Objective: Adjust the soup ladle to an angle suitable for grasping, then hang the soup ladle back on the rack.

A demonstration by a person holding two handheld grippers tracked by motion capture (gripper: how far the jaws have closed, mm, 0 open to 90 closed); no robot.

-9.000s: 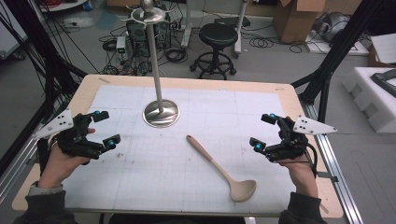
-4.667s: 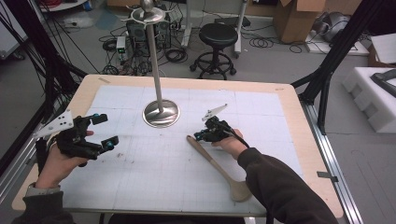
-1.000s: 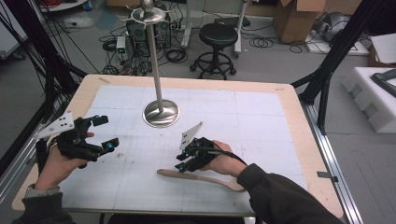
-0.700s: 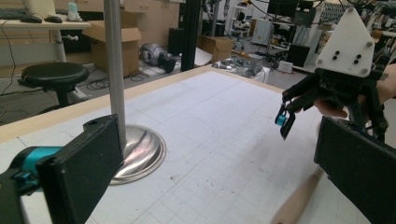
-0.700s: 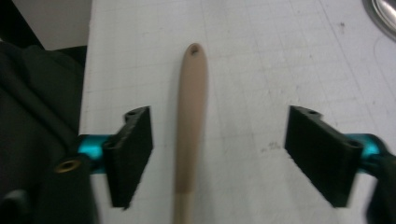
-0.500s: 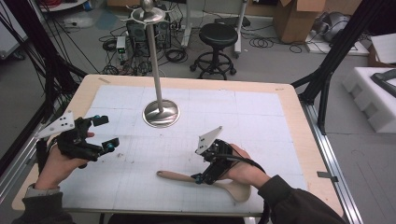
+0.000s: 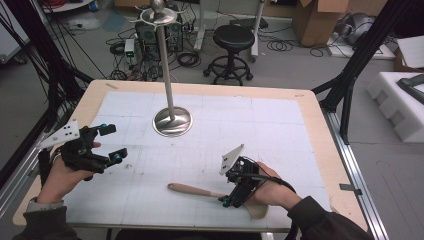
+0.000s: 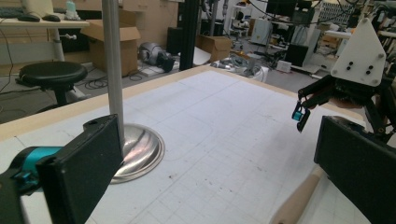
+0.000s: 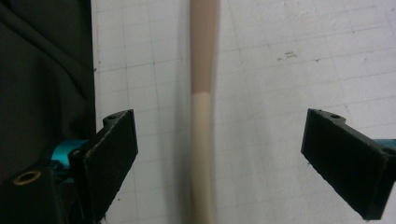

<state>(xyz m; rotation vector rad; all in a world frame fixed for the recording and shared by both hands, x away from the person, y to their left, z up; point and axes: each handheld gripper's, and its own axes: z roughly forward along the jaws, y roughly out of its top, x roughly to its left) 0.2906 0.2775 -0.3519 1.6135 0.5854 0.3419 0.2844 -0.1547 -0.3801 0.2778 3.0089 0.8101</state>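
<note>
At the left edge of the worktop (image 7: pixel 280 107), left hand-held gripper (image 7: pixel 107 142) parked just above the gridded mat, jaws spread wide and gripping nothing, likely kept clear of the working side; farther in, toward the back, a metal stand (image 7: pixel 171 121) upright on its round domed base, well apart from everything else; near the front edge, a wooden ladle (image 7: pixel 192 189) lying flat, handle pointing left, bowl end hidden under the right hand; over the handle, right hand-held gripper (image 7: pixel 229 199) tipped downward, jaws released and straddling the shaft (image 9: pixel 200 116) without touching, seemingly lined up so a squeeze would catch it crosswise.
</note>
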